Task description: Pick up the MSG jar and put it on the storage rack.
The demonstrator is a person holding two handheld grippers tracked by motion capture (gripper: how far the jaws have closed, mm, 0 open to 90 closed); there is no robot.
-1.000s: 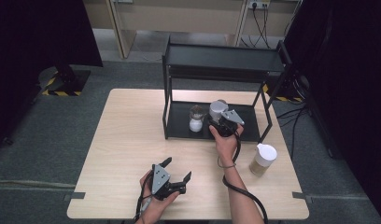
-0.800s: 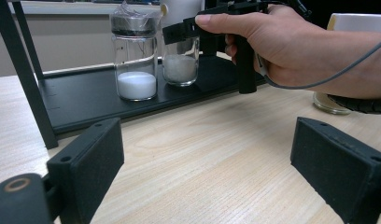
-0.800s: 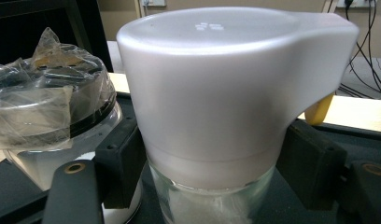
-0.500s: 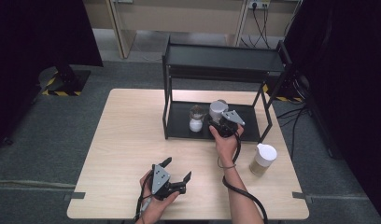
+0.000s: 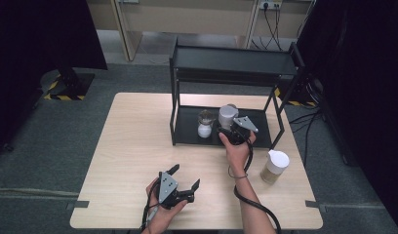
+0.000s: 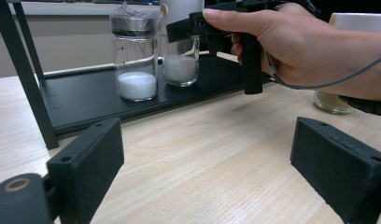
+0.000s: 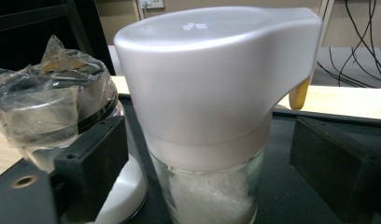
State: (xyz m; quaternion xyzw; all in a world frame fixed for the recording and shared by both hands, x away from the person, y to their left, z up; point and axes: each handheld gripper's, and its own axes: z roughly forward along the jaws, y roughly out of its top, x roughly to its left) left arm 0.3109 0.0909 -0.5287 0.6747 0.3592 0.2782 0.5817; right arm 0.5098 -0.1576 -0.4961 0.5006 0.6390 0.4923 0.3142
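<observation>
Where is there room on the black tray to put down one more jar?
The tray's right half, past the white-lidded jar, is bare. The left end is crowded: the wrapped jar stands close beside that jar, with the right claw open around it.

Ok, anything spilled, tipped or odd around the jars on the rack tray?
Nothing spilled or tipped. Both jars stand upright on the tray. Only oddity: the left jar has crinkled plastic wrap over its top, while the white-capped jar between the right gripper jaws has a proper lid.
</observation>
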